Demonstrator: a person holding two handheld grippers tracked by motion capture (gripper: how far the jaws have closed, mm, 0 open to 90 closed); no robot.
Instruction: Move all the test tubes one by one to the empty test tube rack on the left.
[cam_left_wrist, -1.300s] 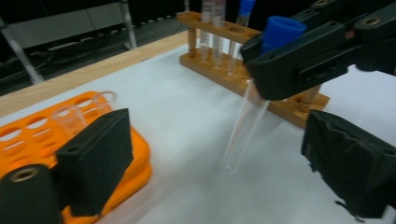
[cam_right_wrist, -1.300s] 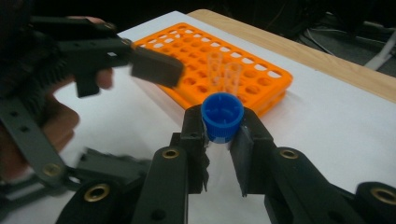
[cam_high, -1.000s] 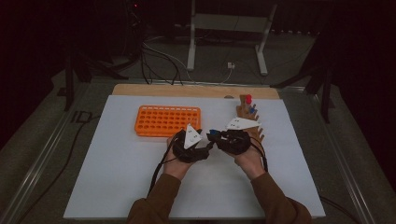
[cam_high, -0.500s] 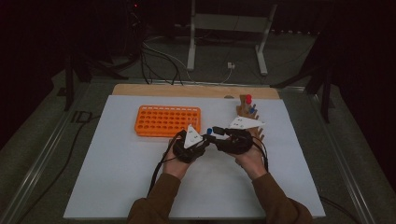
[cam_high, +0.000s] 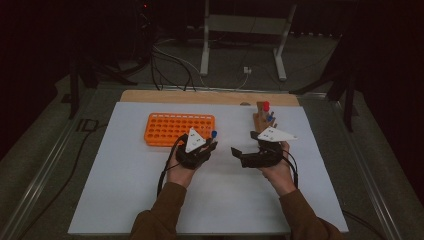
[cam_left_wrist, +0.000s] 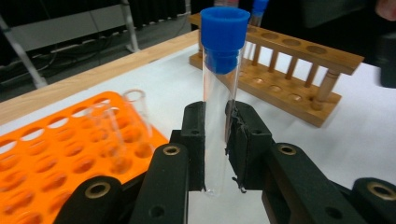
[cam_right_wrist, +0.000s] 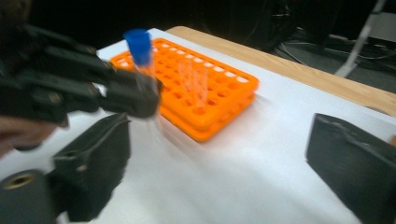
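Note:
A clear test tube with a blue cap (cam_left_wrist: 219, 88) stands upright between the jaws of my left gripper (cam_left_wrist: 217, 140), which is shut on its lower part. In the high view the left gripper (cam_high: 212, 144) sits just right of the orange rack (cam_high: 180, 128), with the tube's blue cap (cam_high: 214, 134) showing above it. My right gripper (cam_high: 236, 151) is a short way to the right, open and holding nothing. In the right gripper view its jaws stand wide apart (cam_right_wrist: 219, 154) and face the left gripper (cam_right_wrist: 93, 93) and the tube (cam_right_wrist: 142, 60).
The orange rack (cam_left_wrist: 60, 144) holds two empty clear tubes (cam_left_wrist: 135, 121) near its right end. A wooden rack (cam_high: 262, 117) with red-capped and blue-capped tubes stands behind the right hand. The white mat (cam_high: 125, 200) covers the table, with a wooden strip (cam_high: 200, 96) along the far edge.
The two grippers were close together around the blue-capped tube. They have drawn apart: the right one has opened and pulled back to the right, and the tube stays in the left.

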